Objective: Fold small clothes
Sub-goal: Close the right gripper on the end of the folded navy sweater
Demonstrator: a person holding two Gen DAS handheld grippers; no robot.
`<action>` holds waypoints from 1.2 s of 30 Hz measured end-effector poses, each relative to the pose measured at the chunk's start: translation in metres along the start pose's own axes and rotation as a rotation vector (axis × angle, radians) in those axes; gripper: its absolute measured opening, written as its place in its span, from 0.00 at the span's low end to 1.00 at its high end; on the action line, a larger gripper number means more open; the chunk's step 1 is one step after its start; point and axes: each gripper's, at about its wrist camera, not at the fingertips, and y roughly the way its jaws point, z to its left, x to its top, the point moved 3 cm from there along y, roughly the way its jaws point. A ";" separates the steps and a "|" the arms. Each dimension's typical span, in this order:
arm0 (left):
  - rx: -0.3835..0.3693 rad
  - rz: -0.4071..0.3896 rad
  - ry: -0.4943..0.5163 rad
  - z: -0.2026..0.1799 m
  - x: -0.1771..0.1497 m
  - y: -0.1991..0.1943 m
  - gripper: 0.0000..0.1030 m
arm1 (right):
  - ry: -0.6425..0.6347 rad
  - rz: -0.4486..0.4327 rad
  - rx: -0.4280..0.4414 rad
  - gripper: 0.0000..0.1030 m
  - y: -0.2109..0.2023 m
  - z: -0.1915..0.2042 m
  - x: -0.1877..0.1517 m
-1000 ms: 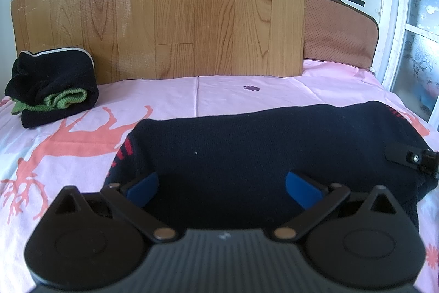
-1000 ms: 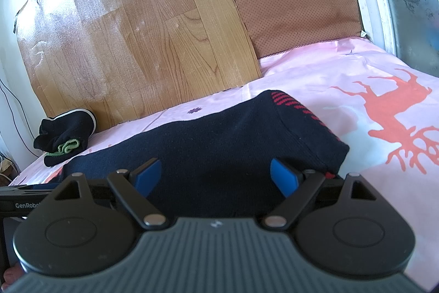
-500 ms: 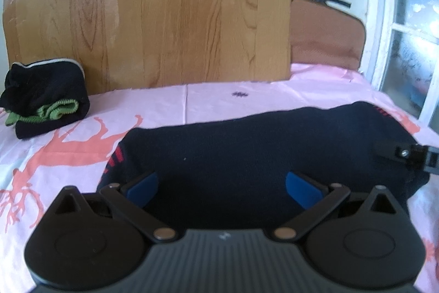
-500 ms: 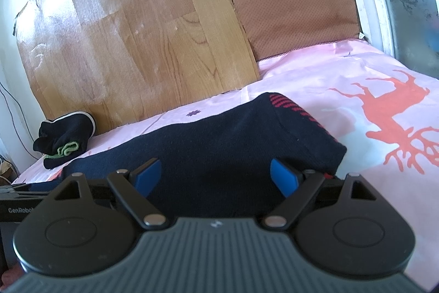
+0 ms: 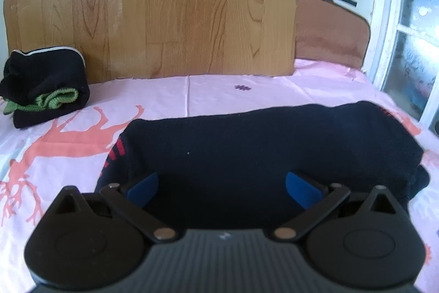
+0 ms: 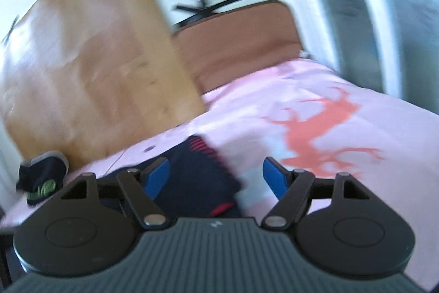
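Note:
A dark navy garment with red stripes (image 5: 260, 144) lies flat across the pink bedsheet (image 5: 208, 89). My left gripper (image 5: 222, 184) is open, its blue pads low over the garment's near edge, holding nothing. In the blurred right wrist view the garment's right end (image 6: 197, 169) lies under and left of my right gripper (image 6: 216, 177), which is open and empty, its right pad over bare sheet (image 6: 343, 161).
A folded dark pile with green trim (image 5: 44, 89) sits at the back left by the wooden board (image 5: 153, 4); it also shows in the right wrist view (image 6: 41, 177). A brown cushion (image 5: 329, 37) and a window (image 5: 417, 26) stand at the right.
My right gripper has swung quickly to the right and lifted off the garment; its view is blurred. It is gone from the left wrist view. The left gripper has risen slightly.

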 end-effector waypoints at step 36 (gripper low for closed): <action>-0.023 0.012 0.007 -0.005 0.000 0.004 0.90 | 0.138 0.294 0.130 0.44 0.057 0.007 -0.018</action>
